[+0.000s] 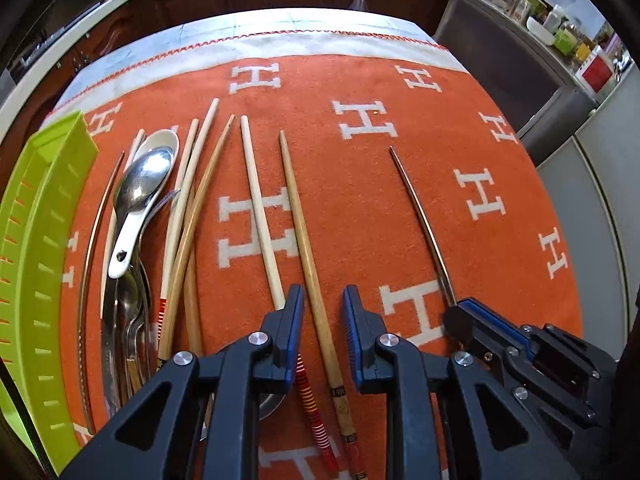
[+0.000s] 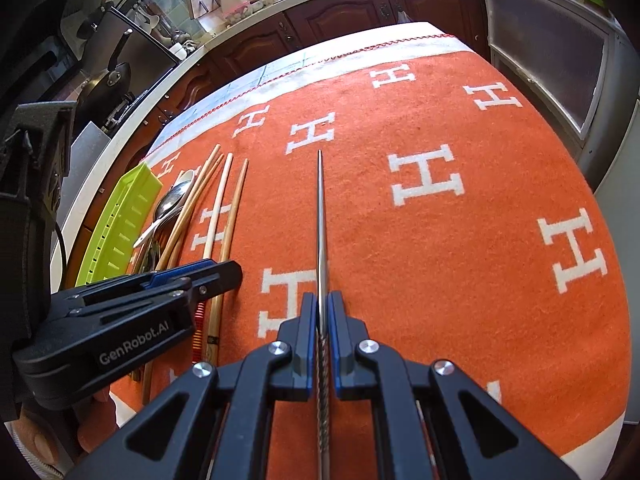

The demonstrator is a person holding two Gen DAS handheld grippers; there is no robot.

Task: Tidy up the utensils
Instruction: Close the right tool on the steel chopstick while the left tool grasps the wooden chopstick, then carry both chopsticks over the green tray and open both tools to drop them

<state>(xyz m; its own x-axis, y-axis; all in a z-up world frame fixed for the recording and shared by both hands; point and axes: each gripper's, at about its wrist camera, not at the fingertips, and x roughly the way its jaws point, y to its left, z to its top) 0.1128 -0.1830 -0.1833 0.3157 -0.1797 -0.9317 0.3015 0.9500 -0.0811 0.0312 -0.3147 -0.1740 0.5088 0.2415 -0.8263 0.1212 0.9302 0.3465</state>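
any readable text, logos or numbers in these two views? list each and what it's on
"GenRobot.AI": white lettering on the black side of the left tongs, right wrist view.
"H": large white letter repeated all over the orange cloth, in both views.
Patterned bands near the butt of the bamboo chopstick: too small to read.
Red label on a container on the far counter: too blurred to read.
Nothing else legible.

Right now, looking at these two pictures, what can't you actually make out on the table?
- Spoon pile, left wrist view: the handles overlap, so I cannot count them.
- Green tray, both views: the picture edge cuts it off and its wall hides the inside.
- Bamboo chopstick, left wrist view: the left gripper straddles it; whether the pads touch it is unclear.
- Metal chopstick, right wrist view: its near end is hidden under the right gripper.
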